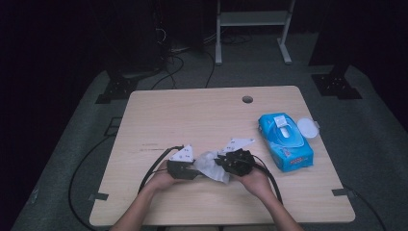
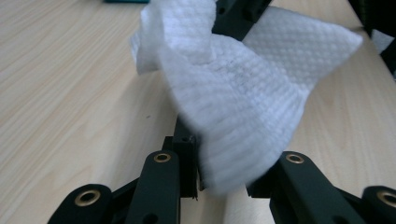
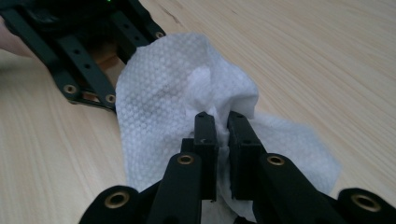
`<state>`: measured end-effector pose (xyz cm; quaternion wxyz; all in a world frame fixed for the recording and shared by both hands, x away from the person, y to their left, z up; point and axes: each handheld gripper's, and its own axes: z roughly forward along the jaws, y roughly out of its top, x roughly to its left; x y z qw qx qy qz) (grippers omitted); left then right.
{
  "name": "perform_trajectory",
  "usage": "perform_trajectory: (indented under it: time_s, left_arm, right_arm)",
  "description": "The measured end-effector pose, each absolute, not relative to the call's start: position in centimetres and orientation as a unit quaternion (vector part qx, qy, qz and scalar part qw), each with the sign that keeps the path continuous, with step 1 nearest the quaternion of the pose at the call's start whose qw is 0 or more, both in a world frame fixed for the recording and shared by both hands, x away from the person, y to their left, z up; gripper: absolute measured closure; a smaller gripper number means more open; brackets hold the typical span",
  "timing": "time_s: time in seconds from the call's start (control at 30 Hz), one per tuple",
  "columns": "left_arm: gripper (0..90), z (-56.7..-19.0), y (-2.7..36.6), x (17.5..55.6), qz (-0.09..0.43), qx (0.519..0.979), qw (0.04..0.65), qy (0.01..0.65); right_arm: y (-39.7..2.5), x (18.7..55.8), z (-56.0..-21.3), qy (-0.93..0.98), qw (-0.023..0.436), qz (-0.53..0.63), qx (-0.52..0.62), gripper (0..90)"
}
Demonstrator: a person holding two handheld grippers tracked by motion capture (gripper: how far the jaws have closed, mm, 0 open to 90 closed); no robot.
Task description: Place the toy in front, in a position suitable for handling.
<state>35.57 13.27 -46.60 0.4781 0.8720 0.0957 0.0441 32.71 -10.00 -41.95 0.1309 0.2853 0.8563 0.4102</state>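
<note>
On the table (image 1: 159, 120), both grippers pinching a wipe (image 1: 210, 164), blue pack (image 1: 286, 141) lettering unreadable

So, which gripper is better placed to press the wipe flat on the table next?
Probably the right gripper: its jaws are shut on the wipe, pinching a fold close to the table. The left gripper has the wipe draped across its jaws.
</note>
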Motion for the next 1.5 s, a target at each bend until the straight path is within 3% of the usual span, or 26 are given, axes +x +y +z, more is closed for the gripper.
perform_trajectory:
  time_s: [0.1,0.33,0.4,0.8,1.17,1.27,1.5]
  left_arm:
    - [70.8,-46.7,13.3,35.6,0.043,0.871,0.48,0.094]
    - [70.8,-46.6,13.3,35.6,0.046,0.873,0.477,0.092]
    - [70.8,-46.6,13.2,35.5,0.046,0.872,0.478,0.092]
    - [70.9,-46.7,13.0,35.6,0.042,0.871,0.481,0.091]
    - [71.0,-46.6,13.1,35.6,0.041,0.873,0.478,0.088]
    - [71.0,-46.6,13.0,35.6,0.042,0.873,0.478,0.088]
    - [71.0,-46.6,12.8,35.6,0.043,0.874,0.477,0.084]
  right_arm:
    - [-10.0,32.9,-42.0,0.853,0.116,0.419,0.289,83.3]
    - [-13.6,33.7,-41.9,0.841,0.151,0.401,0.331,83.5]
    - [-14.2,33.8,-41.8,0.835,0.141,0.402,0.347,83.4]
    - [-8.8,33.1,-41.9,0.849,0.115,0.418,0.301,83.5]
    - [-16.0,33.7,-42.0,0.824,0.143,0.401,0.373,83.6]
    - [-15.3,33.3,-41.8,0.829,0.155,0.396,0.365,83.5]
    - [-10.6,33.2,-41.8,0.846,0.122,0.412,0.316,83.5]
